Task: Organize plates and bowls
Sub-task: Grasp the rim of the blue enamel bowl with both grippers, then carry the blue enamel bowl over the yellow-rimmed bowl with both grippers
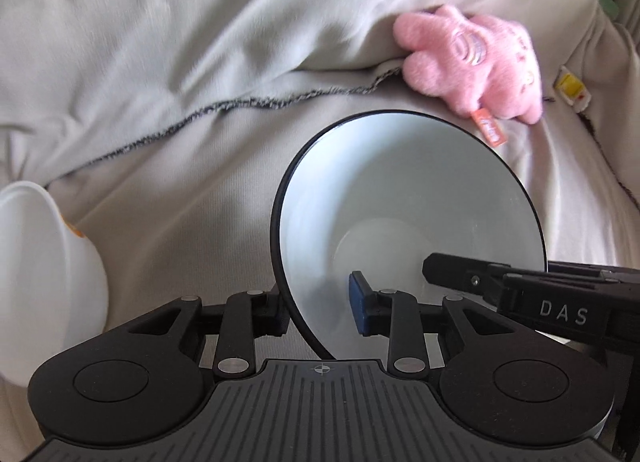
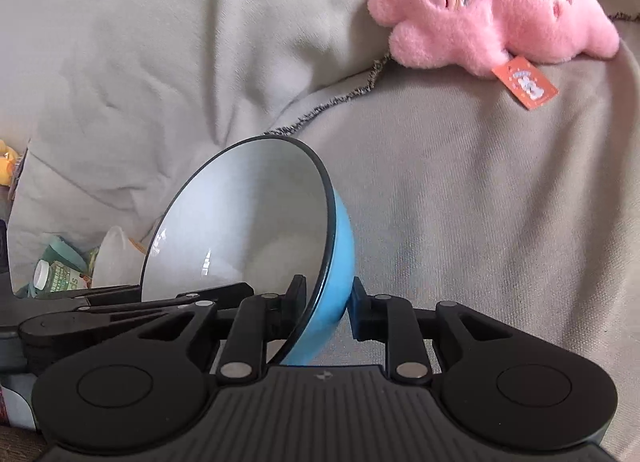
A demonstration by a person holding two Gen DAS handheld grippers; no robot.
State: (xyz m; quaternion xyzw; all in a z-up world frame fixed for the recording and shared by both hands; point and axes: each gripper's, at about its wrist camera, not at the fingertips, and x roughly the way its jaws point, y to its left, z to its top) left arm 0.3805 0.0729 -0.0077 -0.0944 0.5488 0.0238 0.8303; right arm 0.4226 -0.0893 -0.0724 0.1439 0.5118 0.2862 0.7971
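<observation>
A bowl with a blue outside, pale inside and dark rim is held tilted between both grippers above a beige blanket. In the left wrist view the bowl (image 1: 408, 198) has its rim between the fingers of my left gripper (image 1: 320, 306), which stand a little apart around it. In the right wrist view the bowl (image 2: 248, 230) is clamped at its rim by my right gripper (image 2: 326, 306), one finger inside, one on the blue wall. A white bowl (image 1: 44, 270) sits at the left, also small in the right wrist view (image 2: 116, 258).
A pink plush toy (image 1: 472, 62) with an orange tag lies on the blanket (image 1: 160, 62) beyond the bowl; it also shows in the right wrist view (image 2: 492, 6). A small bottle and packets (image 2: 56, 274) lie at the far left.
</observation>
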